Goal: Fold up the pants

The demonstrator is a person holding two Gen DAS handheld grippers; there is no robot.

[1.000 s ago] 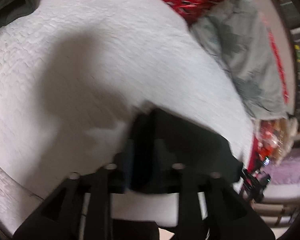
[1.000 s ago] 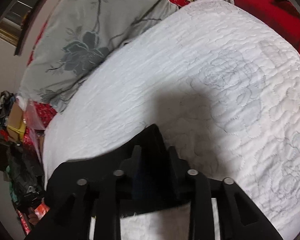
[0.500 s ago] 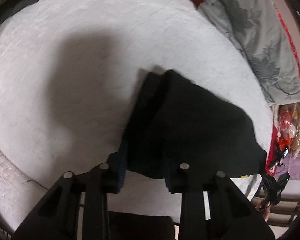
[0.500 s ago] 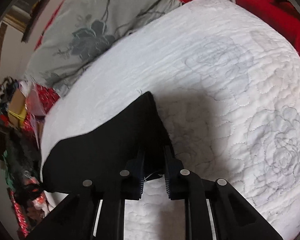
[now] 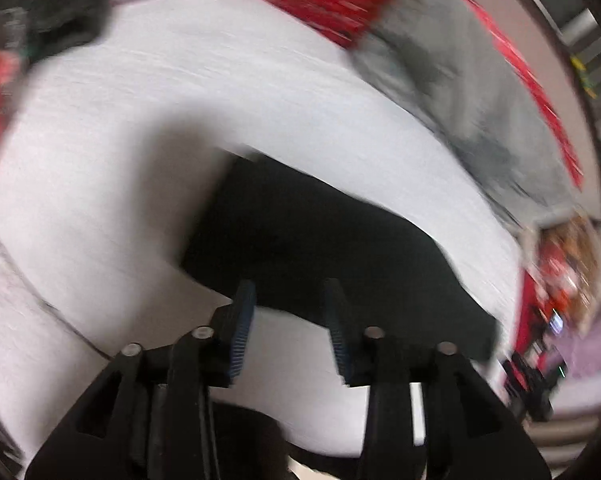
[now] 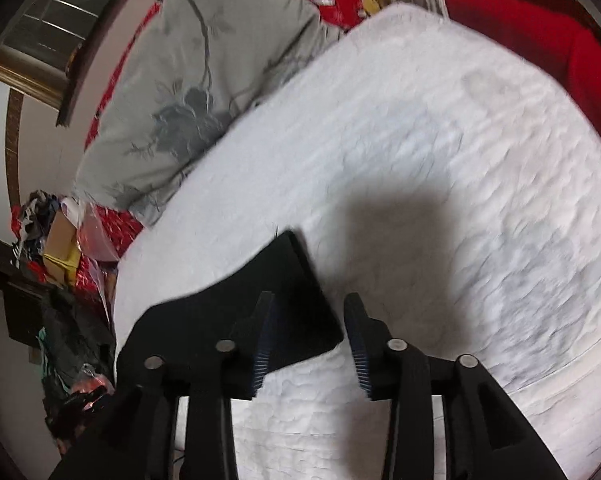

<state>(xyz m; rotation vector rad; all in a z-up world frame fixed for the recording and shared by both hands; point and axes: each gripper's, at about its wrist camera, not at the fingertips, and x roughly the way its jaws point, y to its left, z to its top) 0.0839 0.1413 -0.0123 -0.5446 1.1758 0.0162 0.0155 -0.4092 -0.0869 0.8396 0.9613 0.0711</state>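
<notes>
In a blurred view, the left gripper (image 5: 288, 312) at six o'clock has its jaws opening, nothing between them, above folded black pants (image 5: 324, 240) on a white bed (image 5: 140, 128).

one pair of black pants (image 5: 320, 248), folded into a single flat bundle on the bed. one white quilt (image 6: 440, 152) covers the bed. one grey flowered pillow (image 6: 204, 80) lies at its edge. two hand-held grippers: the left hand-held gripper (image 5: 288, 320) and the right hand-held gripper (image 6: 308, 336), each with two fingers (jaws opening, pads clear of the cloth). one heap of clutter (image 6: 60, 248) beside the bed, too jumbled to count.
</notes>
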